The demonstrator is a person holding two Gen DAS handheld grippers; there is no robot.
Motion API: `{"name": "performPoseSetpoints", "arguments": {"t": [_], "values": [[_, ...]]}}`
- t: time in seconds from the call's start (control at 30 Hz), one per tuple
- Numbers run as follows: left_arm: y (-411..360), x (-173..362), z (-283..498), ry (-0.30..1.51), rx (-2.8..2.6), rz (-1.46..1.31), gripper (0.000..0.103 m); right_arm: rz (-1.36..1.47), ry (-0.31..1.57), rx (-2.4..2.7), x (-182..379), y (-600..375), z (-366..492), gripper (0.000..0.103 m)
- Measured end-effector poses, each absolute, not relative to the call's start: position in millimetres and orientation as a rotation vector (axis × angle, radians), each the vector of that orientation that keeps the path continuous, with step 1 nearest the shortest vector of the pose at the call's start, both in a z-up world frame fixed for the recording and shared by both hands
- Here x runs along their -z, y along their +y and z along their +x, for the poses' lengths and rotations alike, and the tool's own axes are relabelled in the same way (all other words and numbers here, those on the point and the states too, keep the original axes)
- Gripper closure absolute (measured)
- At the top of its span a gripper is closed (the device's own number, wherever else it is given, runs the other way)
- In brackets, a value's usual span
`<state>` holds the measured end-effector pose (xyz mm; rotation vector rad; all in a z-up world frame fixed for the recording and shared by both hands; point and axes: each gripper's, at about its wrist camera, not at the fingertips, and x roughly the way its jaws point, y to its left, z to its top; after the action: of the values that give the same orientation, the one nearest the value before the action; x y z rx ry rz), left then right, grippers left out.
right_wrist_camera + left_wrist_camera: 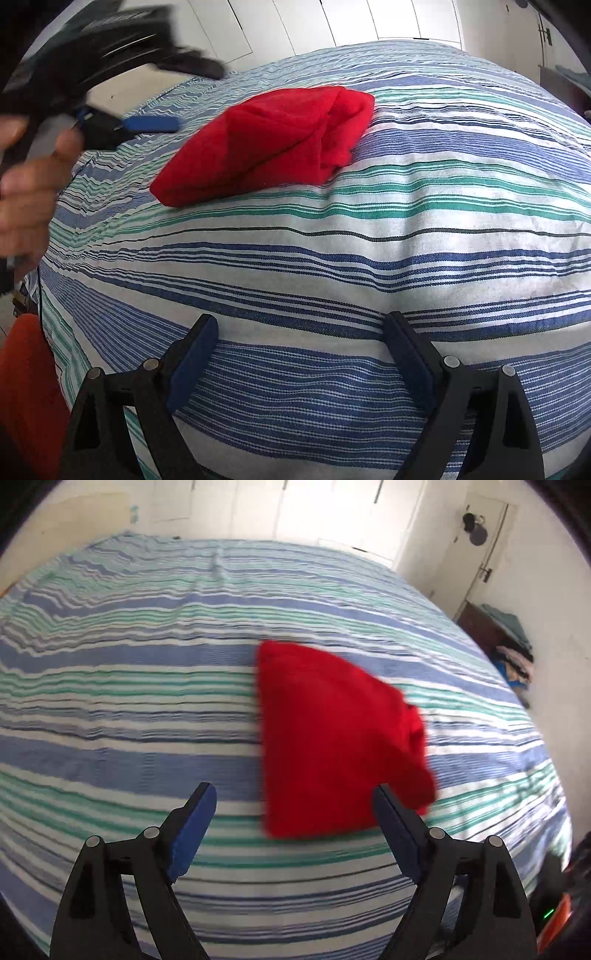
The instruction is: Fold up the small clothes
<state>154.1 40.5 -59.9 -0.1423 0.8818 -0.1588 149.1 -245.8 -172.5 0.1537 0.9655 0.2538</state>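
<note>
Your left gripper (295,808), jaws wide and empty, hovers just beside the folded red garment (332,738) lying mid-bed on the striped bedspread (129,709), while your right gripper (301,347), equally wide, hangs farther back.

Both wrist views low over bed (147,701), sharing red garment (332,738)

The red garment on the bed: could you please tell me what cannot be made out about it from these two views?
- Red garment, right wrist view: its type; folds hide its shape.
- Left wrist view: its near right corner, hidden behind the left claw; its edges are motion-blurred.
- Its underside, against the striped bedsheet.
</note>
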Motion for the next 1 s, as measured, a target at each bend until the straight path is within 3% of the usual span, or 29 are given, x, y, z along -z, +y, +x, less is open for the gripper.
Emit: {"name": "performPoseSetpoints", "arguments": {"t": [0.1, 0.3, 0.6, 0.7, 0.77, 0.93, 1.0], "values": [[99.4, 97.9, 124.2, 0.903, -0.007, -0.121, 0.017, 0.247, 0.95, -0.265, 145.9, -249.9, 152.7, 0.015], [159.6, 164.4, 78.8, 0.986, -0.087, -0.295, 0.022, 0.736, 0.883, -0.353, 122.9, -270.8, 218.5, 0.017], [140.6, 160.5, 95.4, 0.975, -0.047, -0.262, 0.018, 0.929, 1.119, -0.336, 169.9, -266.4, 319.8, 0.034], [138.4, 162.1, 102.1, 0.977, -0.046, -0.24, 0.016, 0.955, 1.145, -0.314, 182.5, -259.4, 333.4, 0.046], [138.2, 162.7, 103.7, 0.977, -0.043, -0.244, 0.016, 0.834, 1.163, -0.263, 178.8, -253.4, 337.3, 0.09], [138.0, 164.3, 101.8, 0.977, -0.043, -0.234, 0.014, 0.578, 0.967, -0.26, 120.6, -255.5, 307.0, 0.09], [133.0, 166.8, 103.2, 0.977, -0.047, -0.206, 0.011, 0.479, 1.002, -0.182, 129.2, -257.5, 304.6, 0.09]]}}
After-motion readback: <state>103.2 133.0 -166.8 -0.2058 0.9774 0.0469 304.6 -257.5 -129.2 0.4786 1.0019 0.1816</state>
